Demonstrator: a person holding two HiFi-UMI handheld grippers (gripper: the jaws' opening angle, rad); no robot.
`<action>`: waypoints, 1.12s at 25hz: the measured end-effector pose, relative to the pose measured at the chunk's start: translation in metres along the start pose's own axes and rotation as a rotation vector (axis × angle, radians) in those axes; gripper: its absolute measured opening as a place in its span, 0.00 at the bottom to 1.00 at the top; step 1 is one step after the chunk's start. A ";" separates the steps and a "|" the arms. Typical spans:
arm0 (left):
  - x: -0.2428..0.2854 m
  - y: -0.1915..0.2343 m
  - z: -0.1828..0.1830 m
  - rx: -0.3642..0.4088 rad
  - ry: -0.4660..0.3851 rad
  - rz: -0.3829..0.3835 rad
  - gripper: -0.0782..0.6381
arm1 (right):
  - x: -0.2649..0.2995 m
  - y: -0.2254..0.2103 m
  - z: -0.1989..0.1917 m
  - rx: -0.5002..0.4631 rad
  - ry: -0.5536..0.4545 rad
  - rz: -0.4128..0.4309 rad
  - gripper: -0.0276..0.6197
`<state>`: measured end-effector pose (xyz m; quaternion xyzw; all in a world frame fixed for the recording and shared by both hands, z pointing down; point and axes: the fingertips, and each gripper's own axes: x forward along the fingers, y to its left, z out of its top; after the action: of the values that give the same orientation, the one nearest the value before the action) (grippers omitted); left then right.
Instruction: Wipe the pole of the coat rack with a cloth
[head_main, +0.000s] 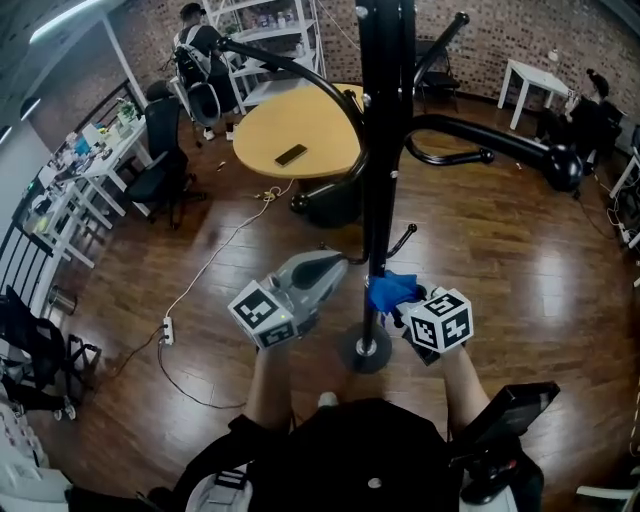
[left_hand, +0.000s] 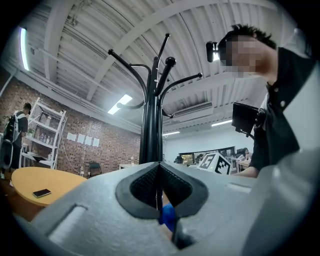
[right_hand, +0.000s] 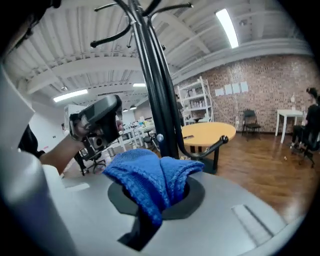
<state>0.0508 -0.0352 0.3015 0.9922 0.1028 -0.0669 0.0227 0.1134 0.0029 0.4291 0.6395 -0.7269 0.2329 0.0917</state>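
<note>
A black coat rack pole (head_main: 381, 150) rises from a round base (head_main: 364, 352) on a wooden floor. To its right, the right gripper (head_main: 407, 300) is clamped on a bunched blue cloth (head_main: 390, 290), which sits low on the pole and seems to touch it, though the overhead angle leaves the contact unclear. To the pole's left, the left gripper (head_main: 338, 266) points at the pole from just beside it; its jaws are closed together with nothing between them. Hooks curve out from the rack's top. Behind stands a round wooden desk (head_main: 330, 125) with a dark phone (head_main: 291, 154) lying on it.
</note>
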 end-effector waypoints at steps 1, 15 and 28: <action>0.000 0.000 0.000 0.002 0.001 0.015 0.10 | 0.001 -0.002 0.010 -0.013 -0.051 -0.013 0.10; -0.017 0.032 0.010 0.032 -0.018 -0.128 0.10 | -0.009 0.029 0.126 0.018 -0.525 -0.136 0.10; -0.045 0.059 0.003 -0.027 -0.032 -0.559 0.10 | 0.009 0.049 0.098 0.121 -0.604 -0.602 0.10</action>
<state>0.0189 -0.1022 0.3061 0.9237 0.3732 -0.0847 0.0183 0.0800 -0.0456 0.3364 0.8668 -0.4871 0.0404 -0.0990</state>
